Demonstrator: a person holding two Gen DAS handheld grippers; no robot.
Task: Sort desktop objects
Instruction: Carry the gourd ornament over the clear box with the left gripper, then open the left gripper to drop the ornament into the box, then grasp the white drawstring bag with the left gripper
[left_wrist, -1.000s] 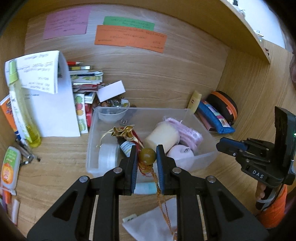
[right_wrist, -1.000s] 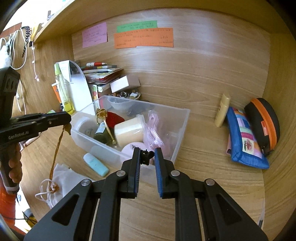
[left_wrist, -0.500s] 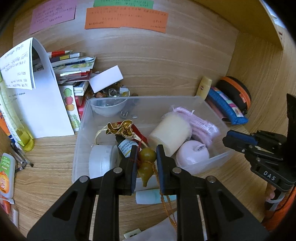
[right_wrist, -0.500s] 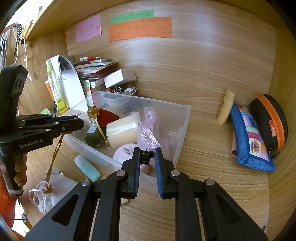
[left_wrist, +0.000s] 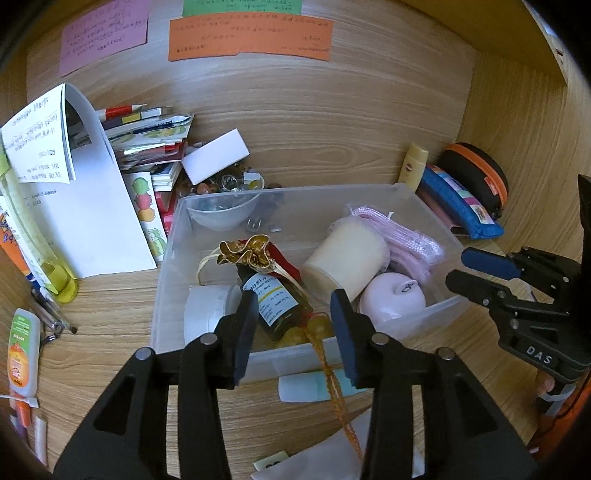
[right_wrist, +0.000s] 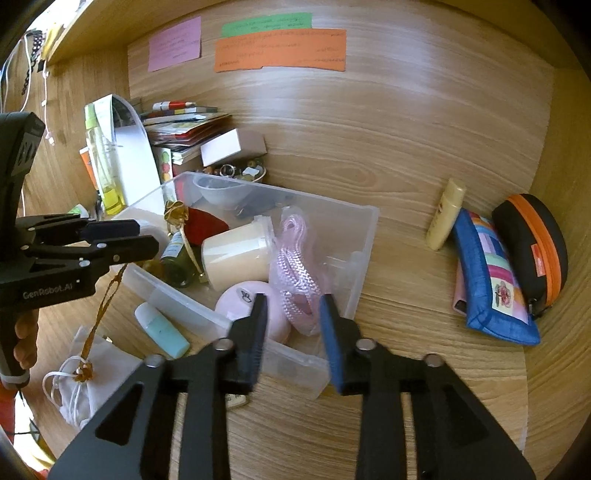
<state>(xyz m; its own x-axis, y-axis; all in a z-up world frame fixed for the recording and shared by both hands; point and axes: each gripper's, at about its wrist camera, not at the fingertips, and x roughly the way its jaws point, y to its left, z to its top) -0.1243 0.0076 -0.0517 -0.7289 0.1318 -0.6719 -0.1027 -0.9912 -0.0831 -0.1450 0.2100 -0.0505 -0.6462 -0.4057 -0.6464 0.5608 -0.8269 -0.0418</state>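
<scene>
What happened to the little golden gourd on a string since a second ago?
The left tongs carried the gourd charm over the front wall of the clear bin and are opening, letting it go inside; its cord still trails out onto the desk. The right tongs are opening too, holding nothing. The cream cup and pink cord stayed put.

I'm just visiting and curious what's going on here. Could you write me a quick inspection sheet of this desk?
Surface: wooden desk, crowded.
Job's things: clear bin holds a cream cup, brown bottle and gourd charm, whose cord trails over the rim.
Clutter: blue pouch, booklet stack, teal tube.
Grippers: left gripper and right gripper opening, nothing pinched.
Cables: white cords hang far left.
Surroundings: coloured notes on back wall.
</scene>
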